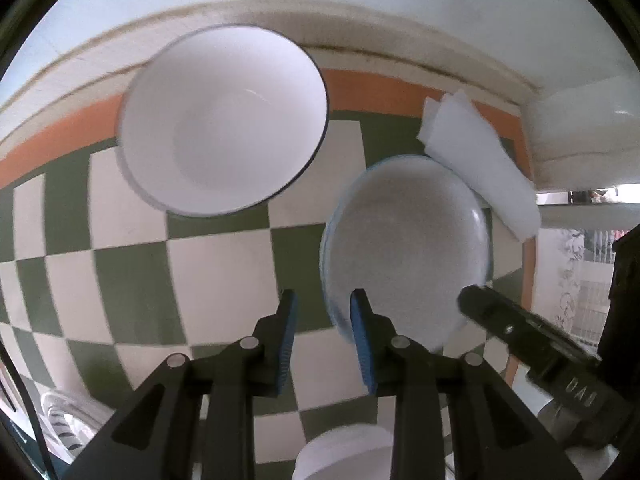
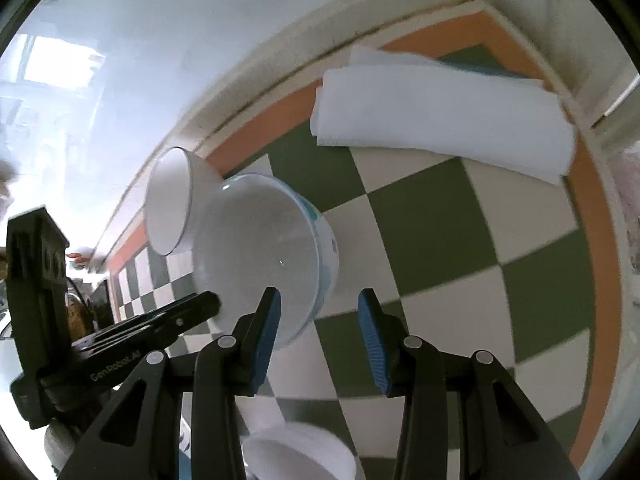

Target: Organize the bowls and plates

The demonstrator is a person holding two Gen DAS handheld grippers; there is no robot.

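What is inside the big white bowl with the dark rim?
The white bowl looks empty: its plain white inside and bottom show in the left wrist view. What lies under it on the checkered cloth is covered.

Green-and-cream checked tablecloth (image 1: 224, 280) with orange border, white bowl (image 1: 224, 120), pale blue-rimmed bowl (image 1: 404, 248), white cloth (image 2: 440, 120).

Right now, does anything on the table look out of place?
Nothing is spilled or broken. The white bowl and the glass bowl sit apart, unstacked, and the folded cloth lies at the glass bowl's far rim.
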